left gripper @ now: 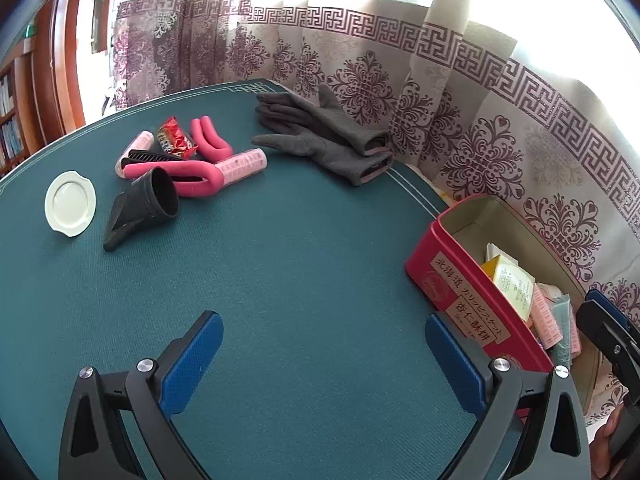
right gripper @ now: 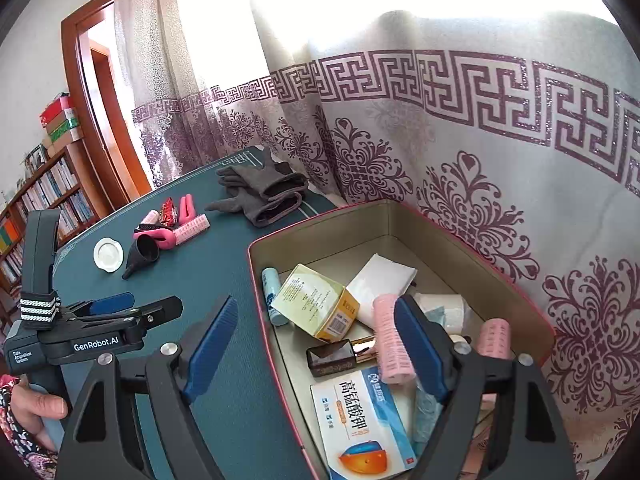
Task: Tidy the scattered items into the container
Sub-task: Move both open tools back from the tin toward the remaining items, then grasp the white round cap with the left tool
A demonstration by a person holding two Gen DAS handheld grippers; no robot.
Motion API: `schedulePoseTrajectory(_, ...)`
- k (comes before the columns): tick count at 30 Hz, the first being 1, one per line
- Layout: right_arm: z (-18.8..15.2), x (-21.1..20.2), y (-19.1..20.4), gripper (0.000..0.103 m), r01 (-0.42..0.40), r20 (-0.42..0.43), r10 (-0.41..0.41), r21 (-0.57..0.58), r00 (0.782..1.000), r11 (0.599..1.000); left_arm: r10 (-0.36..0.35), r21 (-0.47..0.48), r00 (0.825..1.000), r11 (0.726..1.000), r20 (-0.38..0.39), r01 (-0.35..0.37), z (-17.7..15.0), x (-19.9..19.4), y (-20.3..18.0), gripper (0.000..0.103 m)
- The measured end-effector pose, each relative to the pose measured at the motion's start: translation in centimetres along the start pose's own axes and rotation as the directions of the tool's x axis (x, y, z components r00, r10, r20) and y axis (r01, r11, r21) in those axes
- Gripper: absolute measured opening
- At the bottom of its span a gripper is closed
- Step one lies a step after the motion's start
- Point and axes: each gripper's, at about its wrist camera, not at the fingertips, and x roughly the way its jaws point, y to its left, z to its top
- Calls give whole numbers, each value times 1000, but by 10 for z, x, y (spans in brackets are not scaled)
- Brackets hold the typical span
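Table [left gripper: 280, 280]: green mat, carrying everything; the curtain [left gripper: 460, 120] hangs along its far edge.
Container [right gripper: 520, 304]: red tin at the table's right edge. Only the right wrist view shows its floor: boxes, a tube, pink rollers.
Gloves [left gripper: 328, 136]: grey pair near the far edge, cuffs toward the tin.
Scattered pile [left gripper: 180, 160]: far left corner, well apart from both tools; the black funnel [left gripper: 148, 204] has its mouth toward the far edge and its spout toward the near edge.
Left gripper [left gripper: 320, 360]: jaws wide apart, over bare mat.
Right gripper [right gripper: 316, 348]: jaws apart, straddling the tin's near wall; a pink roller [right gripper: 394, 340] lies just beside its right finger, long axis running away from the camera.
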Motion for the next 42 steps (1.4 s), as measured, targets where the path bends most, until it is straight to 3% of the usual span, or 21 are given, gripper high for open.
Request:
schedulePoseTrajectory(9,-2,19,44,84,-59,-42,56,-66,998,996,121,-130,992,985,29,-117,0,-4,87,102)
schedulePoseTrajectory(15,-7,35,72,84,-96,-90,86,-113,992,989,226,-224,974,950,20,-216,3,-3,153,102)
schedulePoseTrajectory(20,-11,49,85,84,-115,-129,98,-127,987,985,278,-284,960,923,30,-258,14,-3,197,102)
schedulePoseTrajectory(31,-18,76,103,84,-127,-190,98,-148,977,981,313,-199,948,934,57,-296,55,21,238,102)
schedulePoseTrajectory(42,-11,98,136,84,-172,-210,129,-199,969,965,276,-163,960,950,41,-266,76,54,250,101)
